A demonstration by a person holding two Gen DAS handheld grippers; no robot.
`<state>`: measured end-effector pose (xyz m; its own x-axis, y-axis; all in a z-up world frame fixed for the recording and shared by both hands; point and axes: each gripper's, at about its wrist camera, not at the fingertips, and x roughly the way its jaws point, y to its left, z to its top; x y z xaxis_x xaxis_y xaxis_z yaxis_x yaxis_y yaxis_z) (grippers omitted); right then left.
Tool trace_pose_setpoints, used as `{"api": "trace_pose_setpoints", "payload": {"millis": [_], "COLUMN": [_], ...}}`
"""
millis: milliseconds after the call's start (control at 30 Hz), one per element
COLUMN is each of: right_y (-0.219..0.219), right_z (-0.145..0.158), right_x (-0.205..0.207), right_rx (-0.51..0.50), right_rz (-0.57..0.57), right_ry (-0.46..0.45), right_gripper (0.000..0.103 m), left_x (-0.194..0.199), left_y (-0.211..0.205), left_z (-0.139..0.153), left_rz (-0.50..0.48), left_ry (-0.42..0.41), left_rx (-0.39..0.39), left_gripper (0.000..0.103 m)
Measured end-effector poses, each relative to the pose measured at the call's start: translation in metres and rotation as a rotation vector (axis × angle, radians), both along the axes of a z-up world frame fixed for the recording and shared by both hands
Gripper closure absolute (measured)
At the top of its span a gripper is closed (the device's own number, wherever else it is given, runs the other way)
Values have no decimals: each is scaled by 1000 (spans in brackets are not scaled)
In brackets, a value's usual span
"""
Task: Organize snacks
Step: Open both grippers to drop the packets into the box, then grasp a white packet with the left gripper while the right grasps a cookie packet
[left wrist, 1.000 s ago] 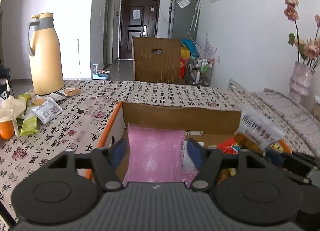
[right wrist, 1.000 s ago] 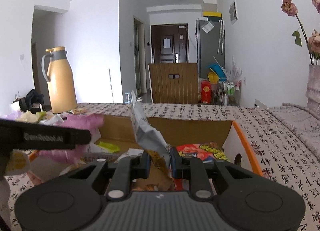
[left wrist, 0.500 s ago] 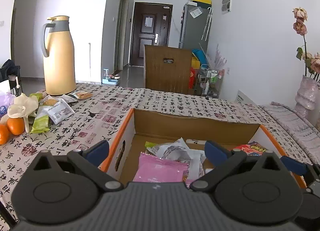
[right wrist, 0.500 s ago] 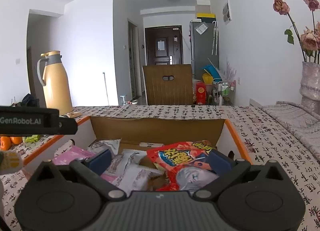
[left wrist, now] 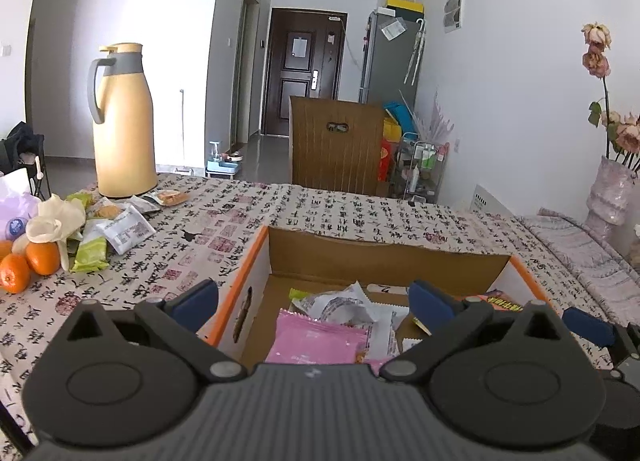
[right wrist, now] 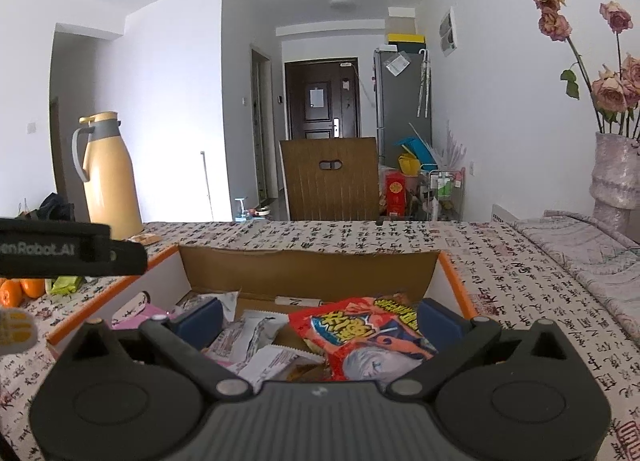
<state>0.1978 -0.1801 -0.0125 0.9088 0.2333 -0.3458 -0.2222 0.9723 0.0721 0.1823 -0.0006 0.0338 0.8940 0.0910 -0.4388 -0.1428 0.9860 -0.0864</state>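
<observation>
Both grippers hang over the cardboard box [left wrist: 384, 257], and both stand wide apart with nothing between the pads. The left gripper [left wrist: 314, 299] has its left finger out past the box's orange-edged left wall, over the tablecloth [left wrist: 340, 213], and its right finger over the box's inside. Just ahead of it and a touch below, in the box, lies one pink packet [left wrist: 316, 341]; beyond that, a crumpled white-and-silver wrapper [left wrist: 340, 301].

Over to the right gripper [right wrist: 318, 319], jaws spread just as wide, both fingers inside the box. Between and below them, one red snack bag [right wrist: 372, 333] with yellow lettering sits on top, apart from either pad. To its left, several white wrappers [right wrist: 256, 345], overlapping so I can't count them exactly.

Far off to the left gripper's left, out on the table, is a loose heap of snacks [left wrist: 116, 221]: at least two green packets, some white ones, too jumbled for a full count. Three oranges [left wrist: 28, 265] sit at that heap's near edge. One yellow thermos jug [left wrist: 122, 121] stands behind them. One wooden chair [left wrist: 338, 147] is at the far side of the table, straight ahead.
</observation>
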Motion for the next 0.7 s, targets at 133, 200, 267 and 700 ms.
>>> {"api": "trace_pose_setpoints", "payload": {"millis": [133,200,267,700], "right_y": [-3,-3,-4,-21], "right_z": [9,11,12,-12], "right_x": [-15,-25,-36,-103], "right_rx": [4,-1,-2,33], "right_rz": [-2,-2,3,19], "right_ry": [-2,0,5,132], "right_gripper": [0,0,0,0], "left_x": [-17,-25,-34,-87], "left_y": [1,3,4,8], "left_z": [8,10,10,-15], "left_rz": [-5,-6,-10,-30], "left_ry": [-8,-8,-6,79], "left_rx": [15,21,28,48], "left_gripper": [0,0,0,0]}}
